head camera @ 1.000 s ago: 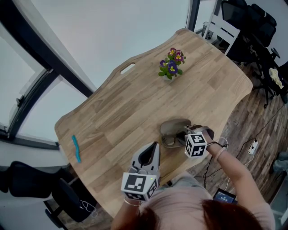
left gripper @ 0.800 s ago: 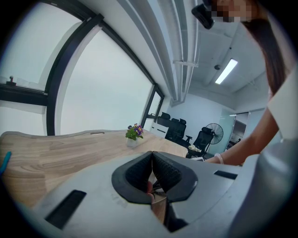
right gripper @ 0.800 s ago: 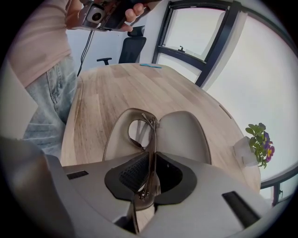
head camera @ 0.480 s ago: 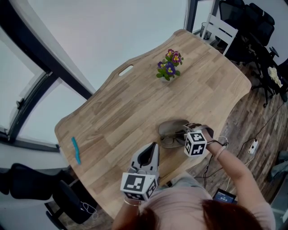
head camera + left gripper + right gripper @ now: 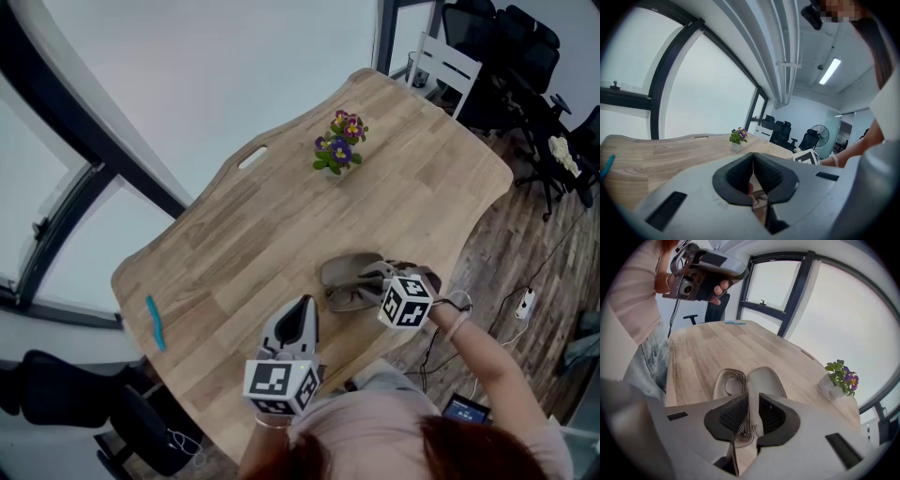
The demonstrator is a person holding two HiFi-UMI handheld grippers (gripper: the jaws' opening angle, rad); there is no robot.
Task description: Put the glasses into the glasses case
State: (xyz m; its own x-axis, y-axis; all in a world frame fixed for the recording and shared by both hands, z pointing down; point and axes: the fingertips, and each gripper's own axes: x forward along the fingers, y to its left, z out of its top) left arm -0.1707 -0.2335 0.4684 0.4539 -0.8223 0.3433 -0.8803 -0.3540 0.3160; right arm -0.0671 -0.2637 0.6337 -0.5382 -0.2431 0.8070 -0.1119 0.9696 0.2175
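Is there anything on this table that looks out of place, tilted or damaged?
Nothing looks spilled or damaged. Only the glasses sit askew: held tilted by the right gripper, partly over the open glasses case, not yet lying flat.

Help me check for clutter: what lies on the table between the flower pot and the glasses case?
Nothing: the head view shows only bare wooden table between the flower pot and the open glasses case.
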